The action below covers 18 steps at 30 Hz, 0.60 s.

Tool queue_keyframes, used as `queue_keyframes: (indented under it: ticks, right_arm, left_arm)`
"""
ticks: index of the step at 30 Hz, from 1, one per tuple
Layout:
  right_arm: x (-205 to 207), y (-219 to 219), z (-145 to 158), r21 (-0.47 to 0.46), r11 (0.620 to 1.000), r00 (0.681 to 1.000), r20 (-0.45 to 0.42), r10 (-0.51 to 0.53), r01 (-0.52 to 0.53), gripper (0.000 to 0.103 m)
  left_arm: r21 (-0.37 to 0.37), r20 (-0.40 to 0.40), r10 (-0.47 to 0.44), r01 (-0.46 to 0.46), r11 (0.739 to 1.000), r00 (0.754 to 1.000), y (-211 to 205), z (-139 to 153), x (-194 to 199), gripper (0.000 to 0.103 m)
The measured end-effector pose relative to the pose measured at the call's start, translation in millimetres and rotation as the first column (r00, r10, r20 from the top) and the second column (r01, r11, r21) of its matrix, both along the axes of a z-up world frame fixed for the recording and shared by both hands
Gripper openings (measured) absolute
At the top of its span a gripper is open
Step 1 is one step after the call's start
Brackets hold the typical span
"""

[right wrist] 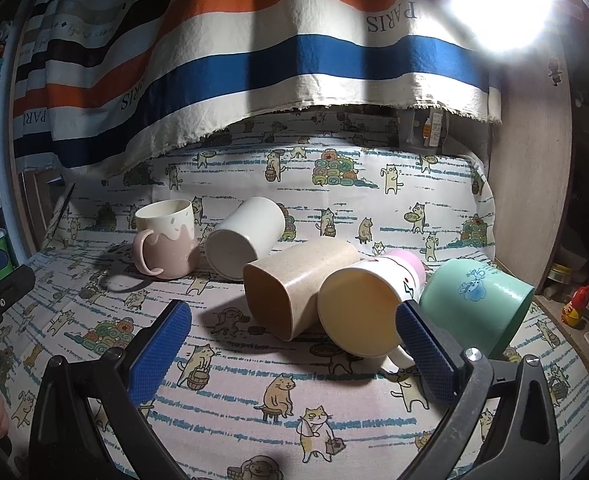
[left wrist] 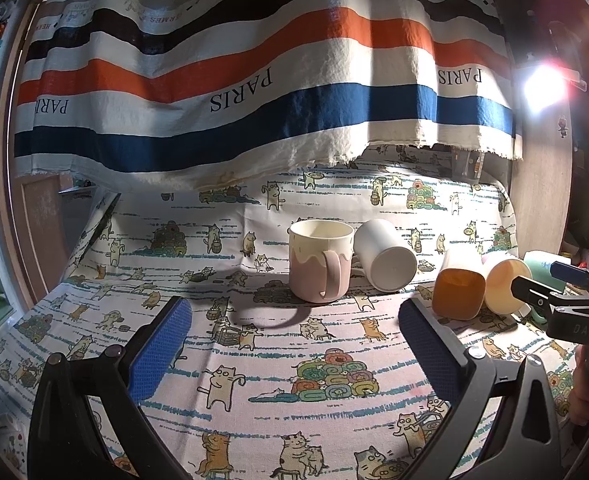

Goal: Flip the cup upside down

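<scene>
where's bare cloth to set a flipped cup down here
Free: the near cloth between the left gripper and the pink mug, and the strip left of that mug. Crowded: the right side, where the white cup, tan cup, cream mug and green cup lie bunched.

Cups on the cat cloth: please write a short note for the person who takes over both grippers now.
Left gripper: open, empty, facing the pink mug.
Right gripper: open, empty, near the white mug.
Pink mug stands upright, mouth up. White cup, tan cup, white mug and green cup lie on their sides.
Done: nothing flipped.
Left: grasp a cup, set it mouth down.
</scene>
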State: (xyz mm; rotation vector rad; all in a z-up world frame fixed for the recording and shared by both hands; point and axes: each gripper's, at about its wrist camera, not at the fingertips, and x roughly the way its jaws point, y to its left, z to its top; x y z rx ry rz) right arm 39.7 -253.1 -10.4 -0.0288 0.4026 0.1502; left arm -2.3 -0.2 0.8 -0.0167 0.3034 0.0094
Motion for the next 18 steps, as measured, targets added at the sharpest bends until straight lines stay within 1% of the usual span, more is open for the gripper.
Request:
queue_keyframes:
  ticks: [18]
  right_arm:
    - [-0.2, -1.1, 0.4, 0.001, 1.000, 1.000, 0.001, -0.001, 0.001, 0.103]
  left_arm:
    - [0.000, 0.000, -0.001, 0.001, 1.000, 1.000, 0.2, 0.0, 0.0, 0.103]
